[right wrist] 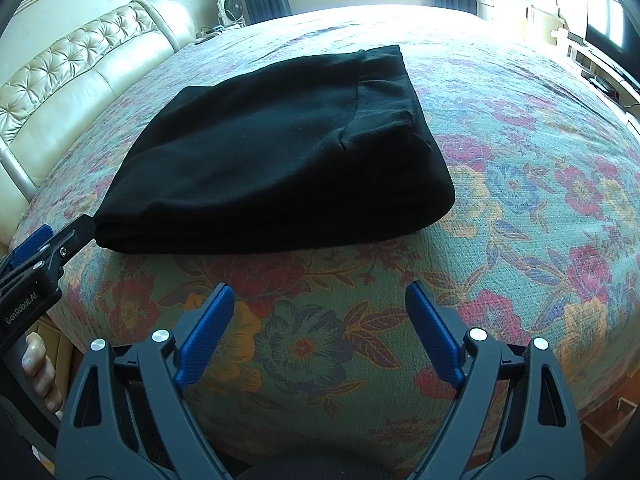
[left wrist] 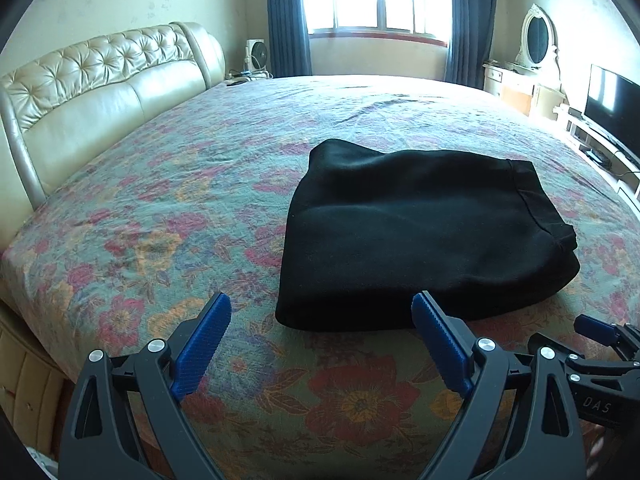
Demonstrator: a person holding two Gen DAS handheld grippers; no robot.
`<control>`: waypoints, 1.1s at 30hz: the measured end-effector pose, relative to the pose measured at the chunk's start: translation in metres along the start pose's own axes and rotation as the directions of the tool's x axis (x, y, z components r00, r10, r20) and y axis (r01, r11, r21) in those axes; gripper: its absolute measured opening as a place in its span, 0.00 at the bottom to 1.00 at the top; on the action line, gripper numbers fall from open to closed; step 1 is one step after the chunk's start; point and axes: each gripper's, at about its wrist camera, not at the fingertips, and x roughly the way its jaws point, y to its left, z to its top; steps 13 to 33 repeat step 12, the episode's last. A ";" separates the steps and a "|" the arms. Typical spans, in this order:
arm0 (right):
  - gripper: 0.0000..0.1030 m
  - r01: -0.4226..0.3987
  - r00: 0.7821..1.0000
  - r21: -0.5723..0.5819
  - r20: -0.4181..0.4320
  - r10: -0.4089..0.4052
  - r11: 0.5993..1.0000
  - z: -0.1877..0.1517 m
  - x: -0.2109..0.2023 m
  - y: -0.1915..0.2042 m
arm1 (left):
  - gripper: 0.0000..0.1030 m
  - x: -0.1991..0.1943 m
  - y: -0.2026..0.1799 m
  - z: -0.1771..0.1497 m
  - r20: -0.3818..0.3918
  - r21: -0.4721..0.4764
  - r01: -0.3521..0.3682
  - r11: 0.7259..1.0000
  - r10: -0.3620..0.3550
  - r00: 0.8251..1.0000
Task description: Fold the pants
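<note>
Black pants lie folded into a thick rectangular stack on the floral bedspread. They also show in the right wrist view, with the waistband at the far right. My left gripper is open and empty, just short of the stack's near edge. My right gripper is open and empty, a little back from the stack's near edge. The right gripper shows at the lower right of the left wrist view. The left gripper shows at the left edge of the right wrist view, close to the stack's near left corner.
A cream tufted headboard runs along the bed's left side. A window with blue curtains is at the far end. A dresser with an oval mirror and a TV stand at the right.
</note>
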 end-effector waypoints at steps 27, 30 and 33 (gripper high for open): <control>0.85 -0.015 0.999 0.036 0.034 0.014 0.999 0.001 -0.007 -0.008 | 0.88 0.017 0.017 0.000 -0.098 -0.147 0.156 0.977 -0.172 0.980; 0.85 -0.015 0.999 0.036 0.034 0.014 0.999 0.001 -0.007 -0.008 | 0.88 0.017 0.017 0.000 -0.098 -0.147 0.156 0.977 -0.172 0.980; 0.85 -0.015 0.999 0.036 0.034 0.014 0.999 0.001 -0.007 -0.008 | 0.88 0.017 0.017 0.000 -0.098 -0.147 0.156 0.977 -0.172 0.980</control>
